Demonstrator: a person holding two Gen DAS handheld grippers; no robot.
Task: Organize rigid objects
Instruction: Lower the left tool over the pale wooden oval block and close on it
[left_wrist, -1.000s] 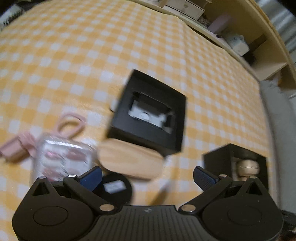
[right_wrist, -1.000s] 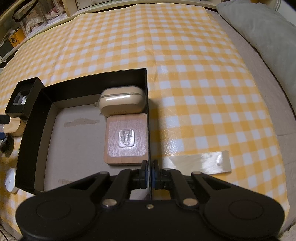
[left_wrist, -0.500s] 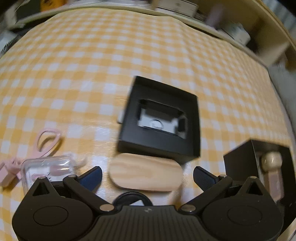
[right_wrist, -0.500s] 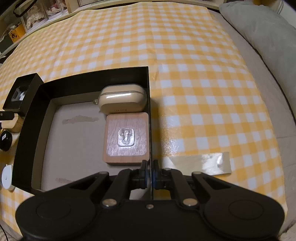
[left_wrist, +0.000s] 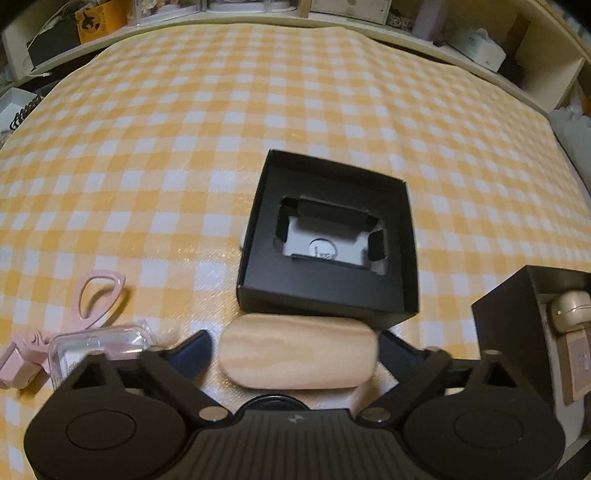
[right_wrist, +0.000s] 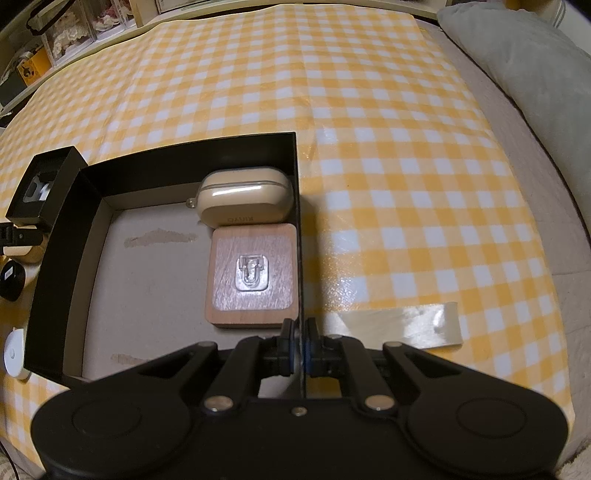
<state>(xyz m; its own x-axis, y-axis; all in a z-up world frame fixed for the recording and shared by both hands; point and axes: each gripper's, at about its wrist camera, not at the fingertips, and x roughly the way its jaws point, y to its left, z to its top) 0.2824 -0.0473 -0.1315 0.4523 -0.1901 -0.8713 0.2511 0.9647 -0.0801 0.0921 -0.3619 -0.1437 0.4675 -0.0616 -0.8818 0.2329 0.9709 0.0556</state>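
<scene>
Small embossed print on beige earbud case (right_wrist: 243, 201), unreadable.

Your left gripper (left_wrist: 295, 354) has swung over table: wooden oval block (left_wrist: 298, 355), earlier ahead and left of centre, now sits squarely between its fingers (left_wrist: 194, 356). Jaws closing on block, near its ends; contact unclear. Small black box (left_wrist: 328, 245) now straight behind block, squarer in view. Clear case (left_wrist: 99, 347) and pink scissors (left_wrist: 92, 299) slid to left edge. Big black box (left_wrist: 517, 325) shows more at right.
</scene>
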